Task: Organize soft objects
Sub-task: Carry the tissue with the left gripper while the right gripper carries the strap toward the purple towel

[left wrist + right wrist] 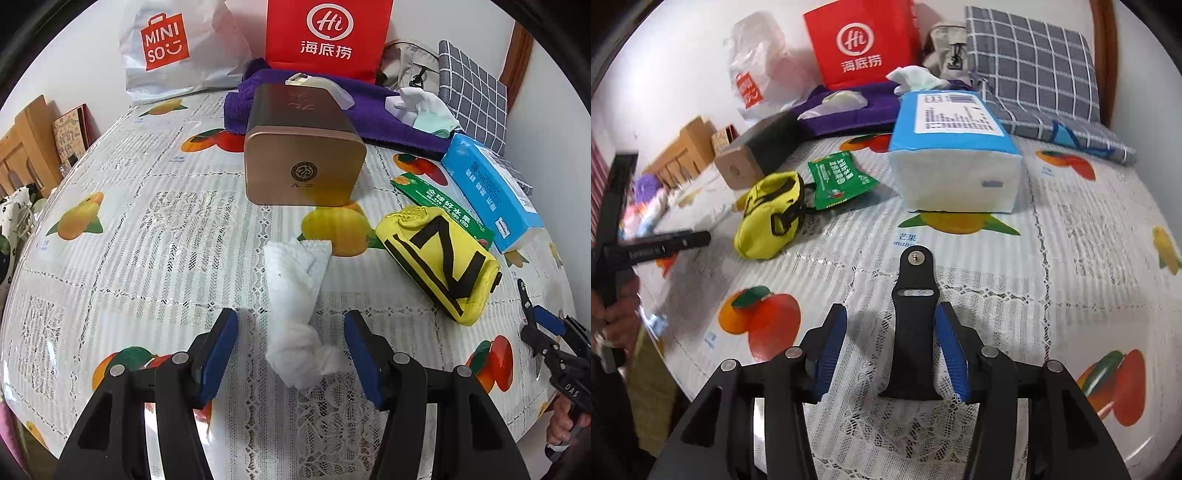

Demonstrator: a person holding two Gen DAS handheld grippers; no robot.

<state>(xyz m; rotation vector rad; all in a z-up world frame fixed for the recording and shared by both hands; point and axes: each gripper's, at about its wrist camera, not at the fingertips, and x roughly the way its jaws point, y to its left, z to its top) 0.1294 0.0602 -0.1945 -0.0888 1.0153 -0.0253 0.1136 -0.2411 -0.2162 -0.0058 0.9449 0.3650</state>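
Left wrist view: on the counter [122, 258], covered with a fruit-printed lace cloth, a copper-coloured tin [304, 162] lies on its side with its lid end facing the camera; what is in it cannot be seen. Behind it stand a white MINISO bag [177, 48] and a red paper bag [328, 33], with a purple towel [376, 114] in front of them. To the right lie a yellow pouch [439, 262], a green packet [443, 203] and a blue tissue pack [487, 188]. The left gripper [291, 350] has its fingers [219, 354] spread apart, and a knotted white cloth [295, 302] lies on the counter between them, its knot level with the blue pads and neither pad touching it. The right gripper [546, 325] shows at the right edge.

Right wrist view: the blue tissue pack [955, 162] stands ahead, with a tissue [912, 79] poking up behind it; the yellow pouch [772, 218] lies open-mouthed to the left beside the green packet [838, 177]. The right gripper [892, 347] has its fingers [951, 354] parted. A black watch strap [910, 332] lies flat on the counter [1071, 258] between them, close against the right pad and clear of the left one; whether the right pad touches it I cannot tell. A hand [617, 314] holds the left gripper at the left edge.
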